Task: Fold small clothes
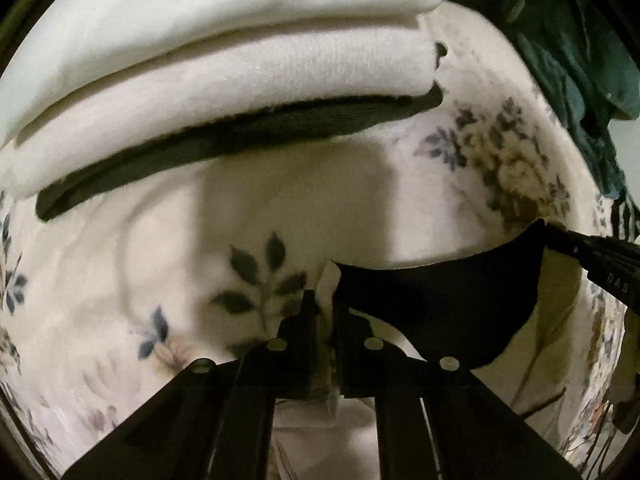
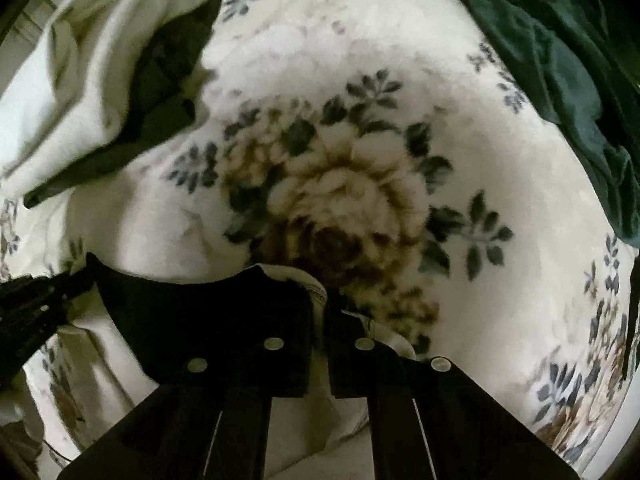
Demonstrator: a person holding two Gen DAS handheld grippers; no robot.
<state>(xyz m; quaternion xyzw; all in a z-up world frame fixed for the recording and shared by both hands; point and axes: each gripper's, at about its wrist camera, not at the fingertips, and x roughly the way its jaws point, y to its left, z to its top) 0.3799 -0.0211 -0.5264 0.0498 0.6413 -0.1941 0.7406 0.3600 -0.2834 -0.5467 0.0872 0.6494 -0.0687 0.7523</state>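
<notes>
Left gripper point(image 1: 326, 312) and right gripper point(image 2: 320, 312) each pinch an edge of the black garment point(image 1: 440, 304), stretched between them above the floral blanket point(image 2: 360, 180); keep tension even, lower flat

A big flowery blanket with a dark green cloth at its edge

The blanket point(image 1: 160, 280) point(image 2: 500, 160) is creamy white and soft, and it fills most of both views. It has dark green leaves, small blue flowers and one large yellow-brown flower point(image 2: 344, 196) printed on it. In the right wrist view the large flower sits in the middle of the blanket, with leaves all around it. In the left wrist view a sprig of green leaves point(image 1: 260, 276) lies near the middle of the blanket. A dark green cloth point(image 1: 560, 60) point(image 2: 560, 60) lies crumpled on the far right side of the blanket, touching it. The blanket has soft wrinkles.
</notes>
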